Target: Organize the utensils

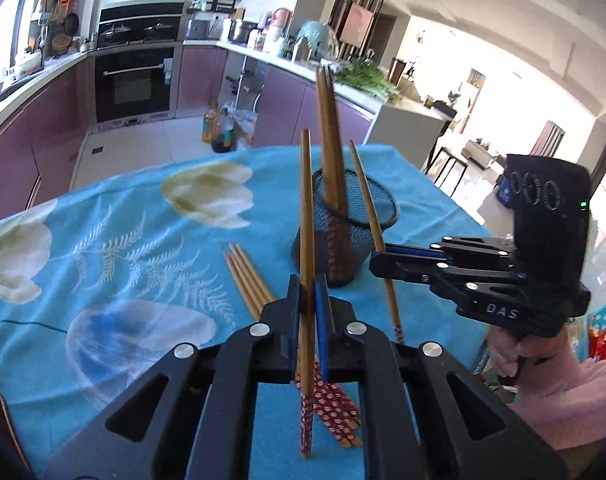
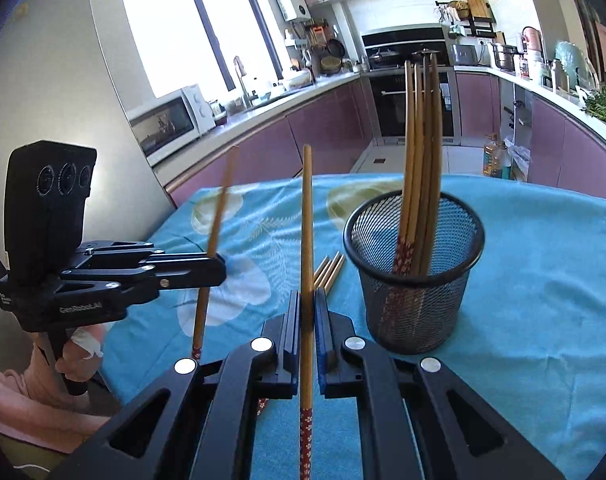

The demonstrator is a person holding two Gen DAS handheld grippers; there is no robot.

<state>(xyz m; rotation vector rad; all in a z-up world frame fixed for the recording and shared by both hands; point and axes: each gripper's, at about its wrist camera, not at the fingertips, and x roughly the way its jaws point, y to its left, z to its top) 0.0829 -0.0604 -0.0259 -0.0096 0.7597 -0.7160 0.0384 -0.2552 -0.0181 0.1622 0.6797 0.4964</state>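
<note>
Two grippers, one chopstick each, beside a mesh cup.

Left gripper (image 1: 307, 300) and right gripper (image 2: 313, 312), both angled downward over the desk (image 1: 143, 216): fingers clamped on the left chopstick (image 1: 305, 200) and the right chopstick (image 2: 307, 220), each near upright, patterned red end lowest. Mesh cup (image 2: 415, 280) just ahead holds several chopsticks standing; loose chopsticks (image 1: 247, 276) lie flat on the blue cloth beside it.

Left gripper (image 1: 307, 300) clamped shut, tilted downward; right gripper (image 2: 307, 312) likewise, alongside it.
</note>
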